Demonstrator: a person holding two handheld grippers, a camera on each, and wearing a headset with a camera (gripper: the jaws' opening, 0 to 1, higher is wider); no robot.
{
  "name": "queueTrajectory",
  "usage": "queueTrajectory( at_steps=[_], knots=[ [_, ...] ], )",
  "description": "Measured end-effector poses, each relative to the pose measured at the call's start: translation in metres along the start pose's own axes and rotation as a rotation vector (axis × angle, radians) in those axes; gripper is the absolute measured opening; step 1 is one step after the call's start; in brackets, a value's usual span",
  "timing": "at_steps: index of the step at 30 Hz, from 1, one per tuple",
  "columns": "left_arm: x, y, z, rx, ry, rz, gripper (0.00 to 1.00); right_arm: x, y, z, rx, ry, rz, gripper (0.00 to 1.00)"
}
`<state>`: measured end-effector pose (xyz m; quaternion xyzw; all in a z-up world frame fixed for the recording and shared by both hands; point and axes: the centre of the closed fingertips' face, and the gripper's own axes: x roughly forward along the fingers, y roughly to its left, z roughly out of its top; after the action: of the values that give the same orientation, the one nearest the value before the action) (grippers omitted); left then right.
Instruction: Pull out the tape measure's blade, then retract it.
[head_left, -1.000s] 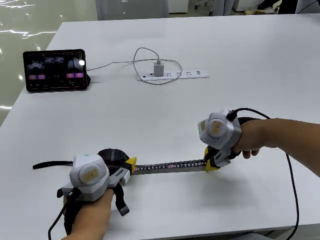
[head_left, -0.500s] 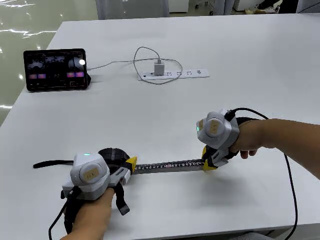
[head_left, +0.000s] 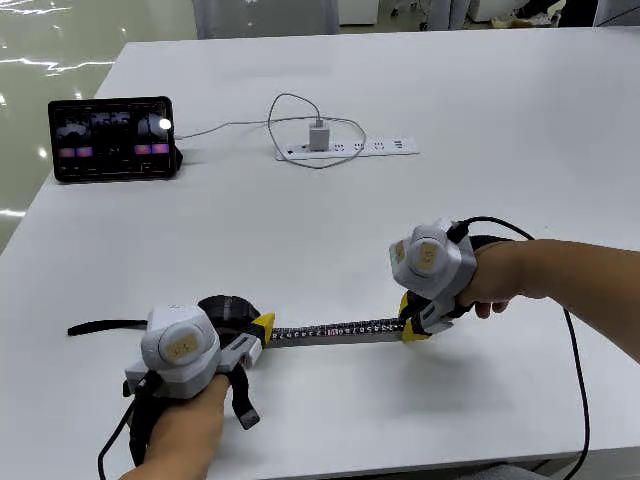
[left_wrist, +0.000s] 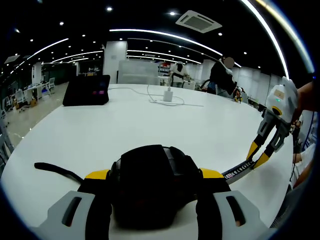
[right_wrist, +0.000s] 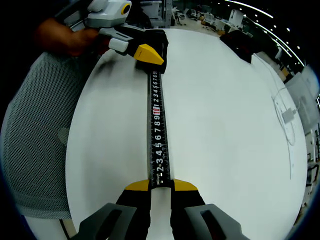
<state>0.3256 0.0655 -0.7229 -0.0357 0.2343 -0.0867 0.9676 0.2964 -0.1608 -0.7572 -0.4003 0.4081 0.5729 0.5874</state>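
White worktop, tape pulled out
Nearest me the left tool is clamped round the black tape measure. Its blade lies flat across to the right tool, which pinches the tip tight. Farther back there's a power strip and a tablet.

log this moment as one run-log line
left hand-held gripper: shut on tape measure case | right hand-held gripper: shut on blade, at its tip | blade: extended over table, numbers up | retract: not yet done
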Motion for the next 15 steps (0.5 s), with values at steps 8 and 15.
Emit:
queueTrajectory(
  at_steps=[8,15],
  knots=[
    [0.0006,0.0008,0.0002,0.001,-0.003,0.0,0.65,0.0024,-0.0003,0.0041,-0.011,-0.016,0.0,0.11],
    [0.0002,0.0012,-0.0001,-0.001,0.0,0.0,0.65,0.003,0.0004,0.006,-0.009,-0.007,0.003,0.11]
  ],
)
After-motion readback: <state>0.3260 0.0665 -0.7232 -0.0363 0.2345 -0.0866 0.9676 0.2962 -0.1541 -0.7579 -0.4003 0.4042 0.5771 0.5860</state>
